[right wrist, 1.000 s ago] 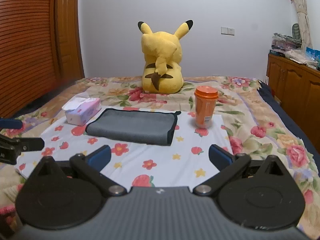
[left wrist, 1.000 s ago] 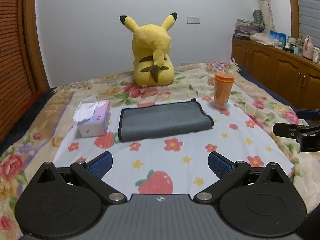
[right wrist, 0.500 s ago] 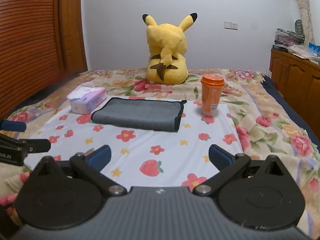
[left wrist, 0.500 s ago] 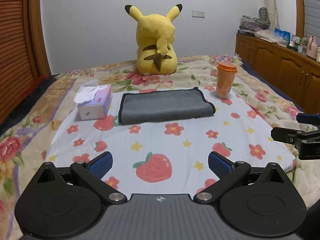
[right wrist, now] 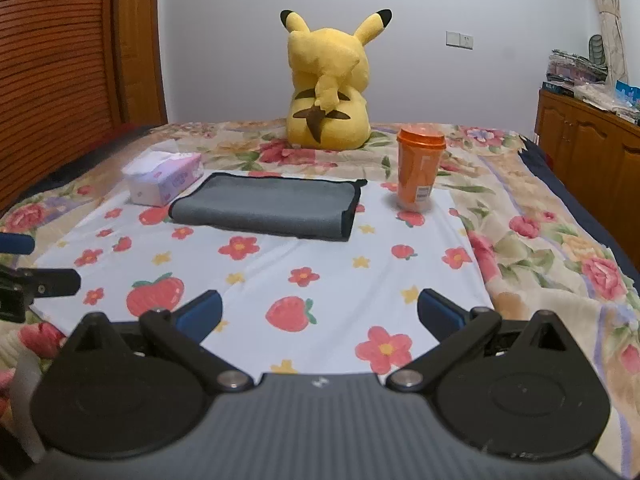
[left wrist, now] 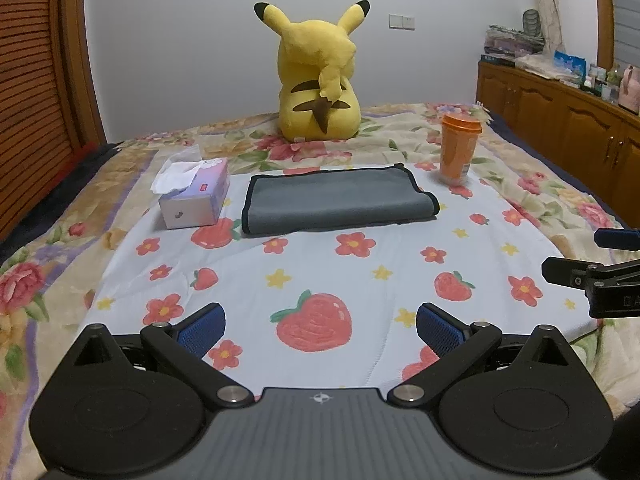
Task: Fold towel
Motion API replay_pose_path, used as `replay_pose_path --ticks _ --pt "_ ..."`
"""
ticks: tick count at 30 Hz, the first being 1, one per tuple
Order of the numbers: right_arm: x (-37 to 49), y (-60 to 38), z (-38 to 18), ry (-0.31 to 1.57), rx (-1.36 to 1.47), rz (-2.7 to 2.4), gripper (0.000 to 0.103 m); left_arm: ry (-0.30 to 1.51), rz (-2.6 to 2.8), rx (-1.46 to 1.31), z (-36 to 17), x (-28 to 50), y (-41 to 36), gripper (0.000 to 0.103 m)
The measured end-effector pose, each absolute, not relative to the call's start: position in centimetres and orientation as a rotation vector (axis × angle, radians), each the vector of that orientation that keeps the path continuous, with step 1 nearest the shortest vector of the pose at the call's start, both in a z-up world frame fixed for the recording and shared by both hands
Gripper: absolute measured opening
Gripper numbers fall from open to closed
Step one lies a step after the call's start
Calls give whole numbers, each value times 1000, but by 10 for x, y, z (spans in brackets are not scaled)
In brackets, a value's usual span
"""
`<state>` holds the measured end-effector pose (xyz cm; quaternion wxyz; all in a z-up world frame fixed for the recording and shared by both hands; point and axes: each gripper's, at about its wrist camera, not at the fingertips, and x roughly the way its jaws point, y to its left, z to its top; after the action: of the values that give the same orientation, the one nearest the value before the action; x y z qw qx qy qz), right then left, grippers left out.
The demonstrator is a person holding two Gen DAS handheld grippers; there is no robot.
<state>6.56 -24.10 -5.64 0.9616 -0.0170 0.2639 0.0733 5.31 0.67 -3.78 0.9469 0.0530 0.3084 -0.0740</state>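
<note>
A grey towel with black edging [left wrist: 336,203] lies folded flat on the white flowered sheet [left wrist: 320,272] in the middle of the bed; it also shows in the right wrist view [right wrist: 267,208]. My left gripper [left wrist: 320,330] is open and empty, low over the sheet's near edge, well short of the towel. My right gripper [right wrist: 319,312] is open and empty too, near the sheet's front right. Each gripper shows at the other view's edge: the right one [left wrist: 600,276] and the left one [right wrist: 28,280].
A tissue box [left wrist: 195,194] sits left of the towel, an orange lidded cup [left wrist: 459,151] right of it. A yellow plush toy [left wrist: 318,80] sits behind. Wooden cabinets [left wrist: 568,116] stand along the right, a slatted wooden wall [right wrist: 56,60] on the left.
Both grippers have drawn back and lowered toward the near edge of the bed, so the towel sits farther off. Towel, box and cup have not moved. Both grippers stay open.
</note>
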Motion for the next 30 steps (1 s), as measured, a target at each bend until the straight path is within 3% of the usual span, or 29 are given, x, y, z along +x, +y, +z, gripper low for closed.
replay_pose_path --ticks 30 --pt "56 -249 -50 446 -1 131 103 483 -132 102 -23 39 7 103"
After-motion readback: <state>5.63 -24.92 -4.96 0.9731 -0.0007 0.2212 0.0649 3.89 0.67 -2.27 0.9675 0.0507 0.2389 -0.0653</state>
